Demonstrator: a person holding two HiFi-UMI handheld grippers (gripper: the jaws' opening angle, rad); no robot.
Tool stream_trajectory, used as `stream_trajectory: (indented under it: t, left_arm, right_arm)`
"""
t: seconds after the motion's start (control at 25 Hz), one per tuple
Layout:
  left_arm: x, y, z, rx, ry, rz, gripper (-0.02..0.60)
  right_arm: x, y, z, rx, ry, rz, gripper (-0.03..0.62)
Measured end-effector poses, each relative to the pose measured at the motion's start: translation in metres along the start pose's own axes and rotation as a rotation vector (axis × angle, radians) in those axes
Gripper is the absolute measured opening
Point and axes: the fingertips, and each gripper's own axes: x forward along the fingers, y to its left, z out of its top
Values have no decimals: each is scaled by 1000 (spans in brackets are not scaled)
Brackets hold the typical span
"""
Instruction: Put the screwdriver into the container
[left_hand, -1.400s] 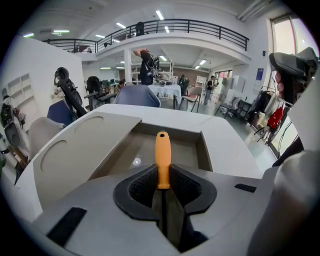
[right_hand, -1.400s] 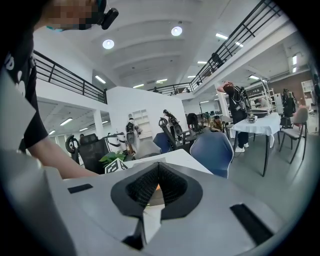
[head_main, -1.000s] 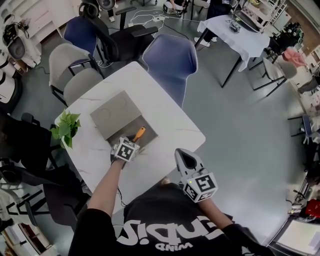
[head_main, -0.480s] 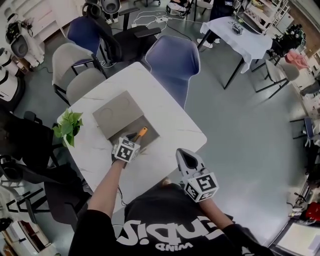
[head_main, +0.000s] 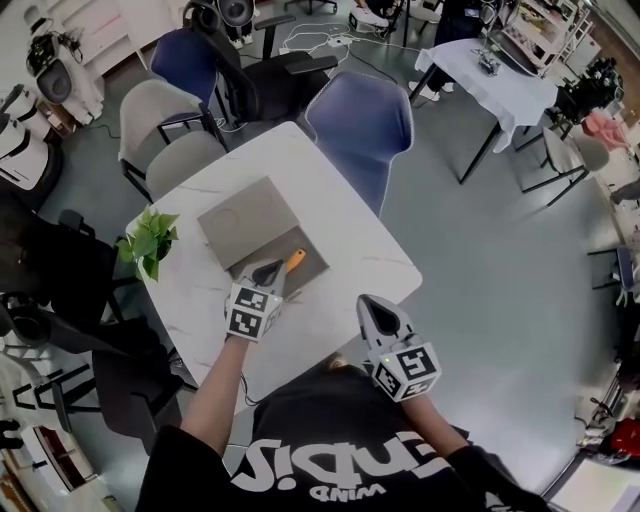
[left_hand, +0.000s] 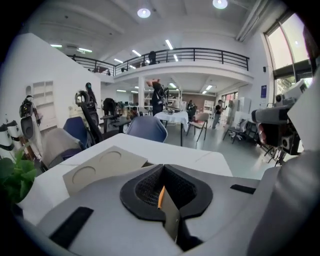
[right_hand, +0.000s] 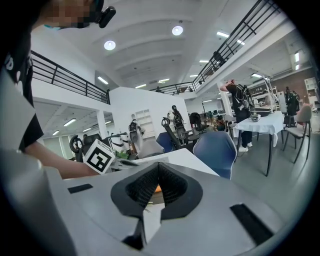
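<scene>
The screwdriver's orange handle lies slanted over the open half of the grey container on the white table. My left gripper reaches in from the near side, its dark tips meeting the handle's near end, and it looks shut on the screwdriver. In the left gripper view a thin strip of the orange screwdriver shows between the pressed jaws of that gripper, with the container's lid beyond. My right gripper hangs shut and empty off the table's near edge, and in its own view this gripper points toward the table.
A potted green plant stands at the table's left edge. A blue chair and two grey chairs ring the far side. The container's lid with round recesses covers its far half. Grey floor lies to the right.
The left gripper's marker cube has drawn slightly back toward me and looks larger, while the orange handle has kept its place over the container. The right gripper has barely moved.
</scene>
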Motion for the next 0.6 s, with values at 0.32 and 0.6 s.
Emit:
stream_trajectory:
  t: [0.32, 0.6]
  left_arm:
    - [-72, -22, 41, -56, -174, 47, 14]
    - [-122, -39, 50, -112, -300, 93, 14]
  right_arm:
    - [4, 14, 3, -17, -4, 53, 12]
    - [7, 25, 5, -16, -13, 93, 12]
